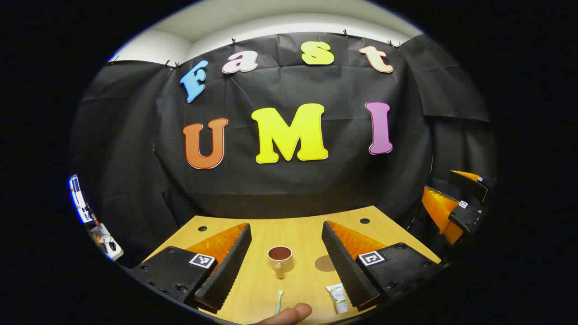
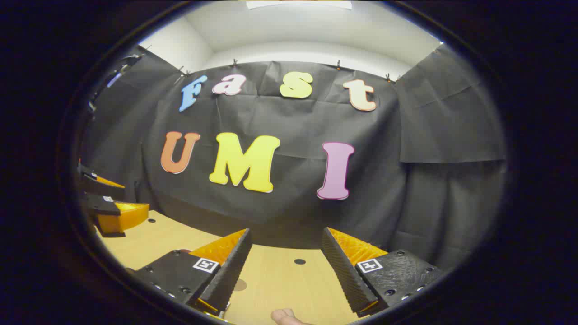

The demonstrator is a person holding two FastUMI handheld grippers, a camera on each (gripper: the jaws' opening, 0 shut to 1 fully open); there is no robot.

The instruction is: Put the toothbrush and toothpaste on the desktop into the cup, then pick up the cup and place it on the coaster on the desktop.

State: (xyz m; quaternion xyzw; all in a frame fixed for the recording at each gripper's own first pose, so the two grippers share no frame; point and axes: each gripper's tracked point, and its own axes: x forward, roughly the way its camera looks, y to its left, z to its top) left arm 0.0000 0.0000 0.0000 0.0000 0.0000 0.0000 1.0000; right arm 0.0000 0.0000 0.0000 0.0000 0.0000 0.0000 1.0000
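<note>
Wooden desktop (image 1: 307, 234) carries all task items. In the left gripper view, the left gripper (image 1: 286, 266) hangs above it with jaws apart, framing the cup (image 1: 280, 259), which stands upright and empty. The toothbrush (image 1: 278, 301) lies at 6 o'clock of the cup; the toothpaste (image 1: 338, 298) at 4 o'clock; the coaster (image 1: 324, 263) just beside it at 3 o'clock. The right gripper (image 2: 285, 271) likewise hangs spread, holding nothing. Judgement: both are staged for a first pick.
</note>
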